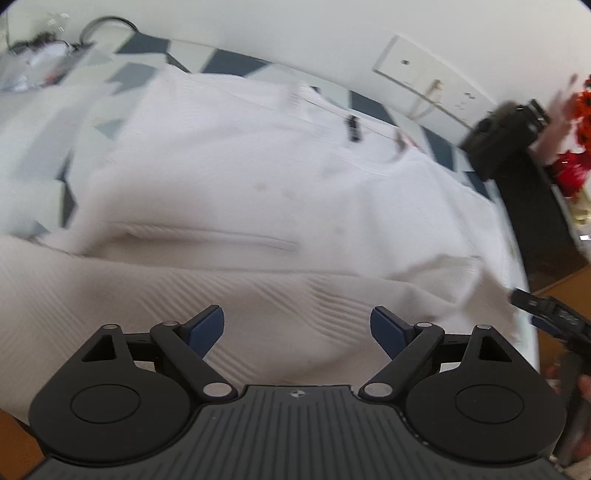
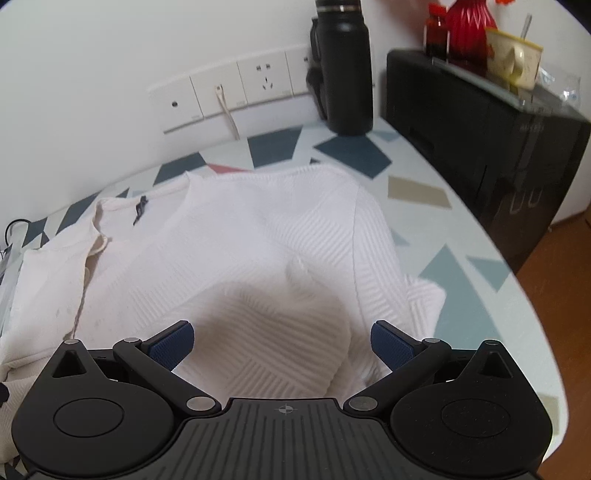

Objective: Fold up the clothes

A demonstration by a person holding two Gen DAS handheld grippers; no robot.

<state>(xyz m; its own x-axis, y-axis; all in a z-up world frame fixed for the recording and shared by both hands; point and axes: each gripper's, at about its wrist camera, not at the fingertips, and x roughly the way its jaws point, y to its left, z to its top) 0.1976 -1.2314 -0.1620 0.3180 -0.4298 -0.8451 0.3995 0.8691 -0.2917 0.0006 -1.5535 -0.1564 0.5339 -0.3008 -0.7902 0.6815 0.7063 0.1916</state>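
Note:
A white ribbed knit sweater [image 1: 236,177] lies spread on the patterned table, its neckline with a dark label [image 1: 353,128] toward the wall. My left gripper [image 1: 297,325] hovers over the sweater's near fold, jaws wide apart with nothing between the blue pads. In the right wrist view the same sweater [image 2: 251,236] fills the middle, label [image 2: 140,208] at the upper left. My right gripper [image 2: 282,339] stands open above the sweater's lower part, nothing clamped. The right gripper's tip also shows in the left wrist view as the other gripper [image 1: 546,314], at the sweater's right edge.
The round table [image 2: 480,295] has a blue, grey and white geometric cover. A black bottle [image 2: 345,70] stands by the wall sockets [image 2: 236,92]. A black box [image 2: 480,129] at the right carries a red vase [image 2: 467,22] and a cup [image 2: 511,55]. Wooden floor [image 2: 554,258] lies beyond the table edge.

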